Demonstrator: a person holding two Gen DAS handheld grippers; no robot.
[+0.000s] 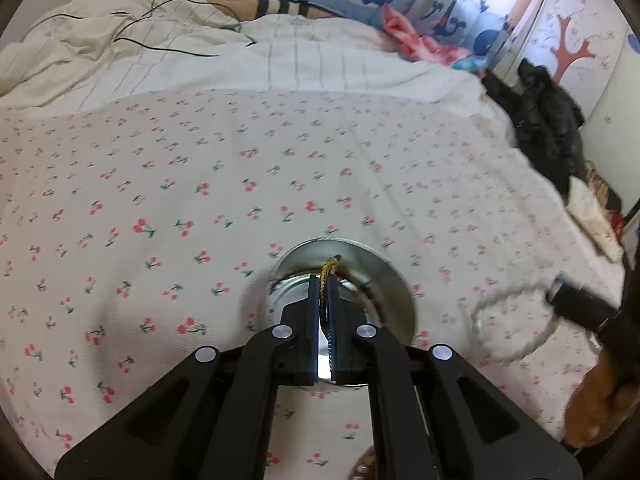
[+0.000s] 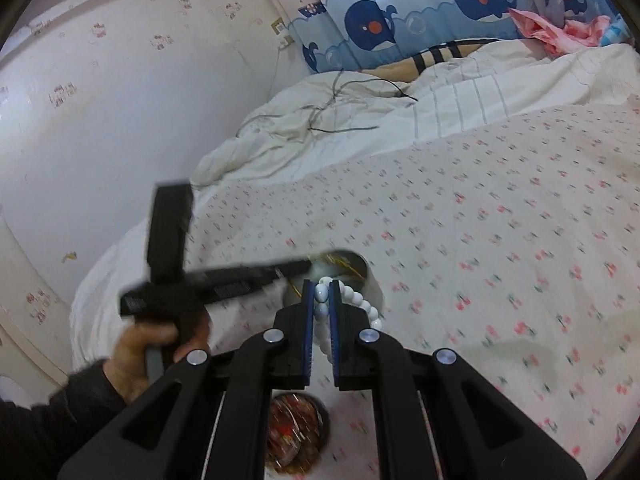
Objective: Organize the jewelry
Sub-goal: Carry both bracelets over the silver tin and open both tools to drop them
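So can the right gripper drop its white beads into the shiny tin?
Probably yes. The right gripper is shut on the white bead bracelet near the open tin, but the left gripper, holding a gold chain, hangs over the tin.

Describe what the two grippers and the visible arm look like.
Both the left gripper and right gripper are matte black linkages with round silver pivot pins and blue ridged pads. The hand on the left handle wears a dark sleeve.
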